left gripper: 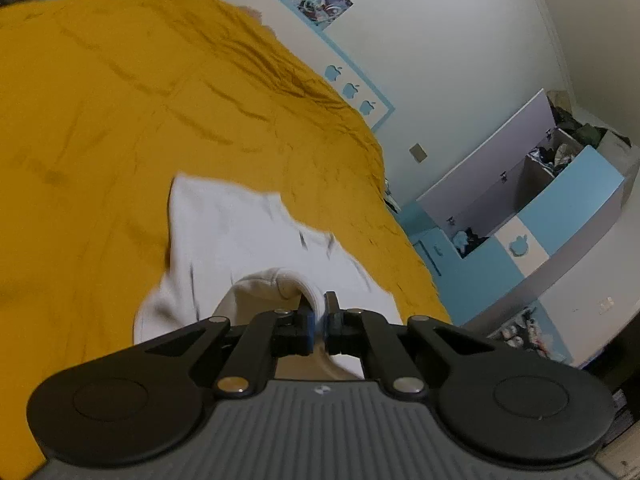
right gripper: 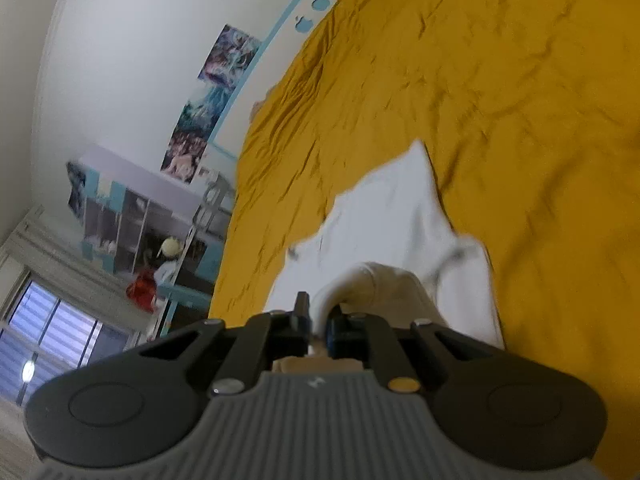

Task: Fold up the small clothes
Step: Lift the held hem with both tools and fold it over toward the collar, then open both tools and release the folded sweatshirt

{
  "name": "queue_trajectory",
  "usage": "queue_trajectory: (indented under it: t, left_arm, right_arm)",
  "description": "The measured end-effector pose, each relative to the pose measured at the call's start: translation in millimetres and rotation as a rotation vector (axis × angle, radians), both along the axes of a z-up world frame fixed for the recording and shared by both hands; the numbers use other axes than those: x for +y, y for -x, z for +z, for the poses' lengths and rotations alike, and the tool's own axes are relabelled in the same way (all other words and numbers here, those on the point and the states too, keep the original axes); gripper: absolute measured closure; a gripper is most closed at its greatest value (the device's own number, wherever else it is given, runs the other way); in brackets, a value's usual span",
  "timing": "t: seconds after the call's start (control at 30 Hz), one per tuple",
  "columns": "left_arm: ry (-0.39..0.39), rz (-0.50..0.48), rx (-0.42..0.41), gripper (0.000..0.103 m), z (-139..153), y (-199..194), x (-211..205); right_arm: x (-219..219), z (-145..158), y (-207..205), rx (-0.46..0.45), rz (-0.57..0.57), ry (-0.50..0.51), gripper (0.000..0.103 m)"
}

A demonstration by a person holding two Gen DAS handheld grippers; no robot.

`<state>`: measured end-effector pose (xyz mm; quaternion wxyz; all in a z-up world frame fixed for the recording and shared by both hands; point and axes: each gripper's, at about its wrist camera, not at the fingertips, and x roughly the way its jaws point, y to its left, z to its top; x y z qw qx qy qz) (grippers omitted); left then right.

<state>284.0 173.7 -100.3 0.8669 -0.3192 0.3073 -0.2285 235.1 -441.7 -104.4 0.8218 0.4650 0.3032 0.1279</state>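
Observation:
A small white garment (left gripper: 240,236) with a cream-coloured edge hangs over the mustard-yellow bedspread (left gripper: 100,120). My left gripper (left gripper: 319,312) is shut on the garment's thick cream edge, which bulges up between the jaws. In the right wrist view the same white garment (right gripper: 392,216) trails away from my right gripper (right gripper: 318,316), which is shut on another part of the cream edge. The cloth is blurred by motion and lifted off the bed near both grippers.
The yellow bedspread (right gripper: 500,80) is wrinkled and fills most of both views. A white wall with posters (right gripper: 220,64) and blue apple stickers (left gripper: 350,90) runs along the bed. Blue and white shelves (left gripper: 540,208) with clutter stand beyond the bed's end. A window (right gripper: 52,332) shows low left.

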Motion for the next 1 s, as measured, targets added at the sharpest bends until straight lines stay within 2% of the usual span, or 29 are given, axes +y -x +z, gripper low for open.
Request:
queue_trajectory:
  t: [0.1, 0.23, 0.3, 0.37, 0.4, 0.47, 0.5, 0.53, 0.57, 0.63, 0.67, 0.73, 0.83, 0.9, 1.0]
  left_arm:
    - [-0.046, 0.001, -0.002, 0.099, -4, -52, -3]
    - [-0.107, 0.017, 0.015, 0.099, -18, -118, -13]
    - [-0.131, 0.031, 0.043, 0.099, -30, -147, -18]
    - [-0.166, 0.027, 0.095, 0.099, -50, -176, -24]
    - [-0.188, 0.031, 0.124, 0.099, -61, -187, -27]
    - [-0.264, 0.04, 0.145, 0.098, -79, -200, -34]
    - [-0.293, 0.038, 0.161, 0.088, -88, -204, -37]
    - [-0.308, 0.055, 0.176, 0.087, -93, -206, -38]
    - [-0.284, 0.065, 0.191, 0.087, -95, -208, -35]
    - [-0.223, 0.095, 0.198, 0.087, -85, -204, -26]
    - [-0.219, 0.109, 0.164, 0.087, -74, -199, -21]
    - [-0.292, 0.14, 0.071, 0.081, -44, -181, -17]
    - [-0.386, 0.125, -0.001, 0.078, -15, -150, -7]
    - [-0.421, 0.149, -0.012, 0.077, -4, -115, 6]
    - [-0.394, 0.157, 0.025, 0.077, -3, -65, 30]
  right_arm:
    - [0, -2, -54, -0.009, -0.021, -0.02, 0.101]
    - [5, -16, -124, 0.009, -0.067, 0.014, 0.101]
    - [6, -31, -159, 0.039, -0.086, 0.008, 0.101]
    - [10, -46, -189, 0.085, -0.099, 0.05, 0.1]
    - [12, -56, -200, 0.106, -0.146, 0.075, 0.1]
    - [16, -71, -215, 0.12, -0.225, 0.111, 0.09]
    - [17, -77, -220, 0.126, -0.268, 0.143, 0.079]
    - [16, -82, -223, 0.149, -0.299, 0.164, 0.051]
    - [14, -86, -223, 0.175, -0.329, 0.177, 0.045]
    - [7, -88, -213, 0.161, -0.34, 0.144, 0.049]
    - [3, -86, -206, 0.144, -0.329, 0.119, 0.049]
    - [-5, -75, -190, 0.114, -0.28, 0.115, 0.049]
    - [-6, -50, -155, 0.072, -0.198, 0.21, 0.047]
    - [-6, -35, -126, 0.036, -0.138, 0.249, 0.044]
    - [-5, -22, -87, 0.032, -0.06, 0.306, 0.042]
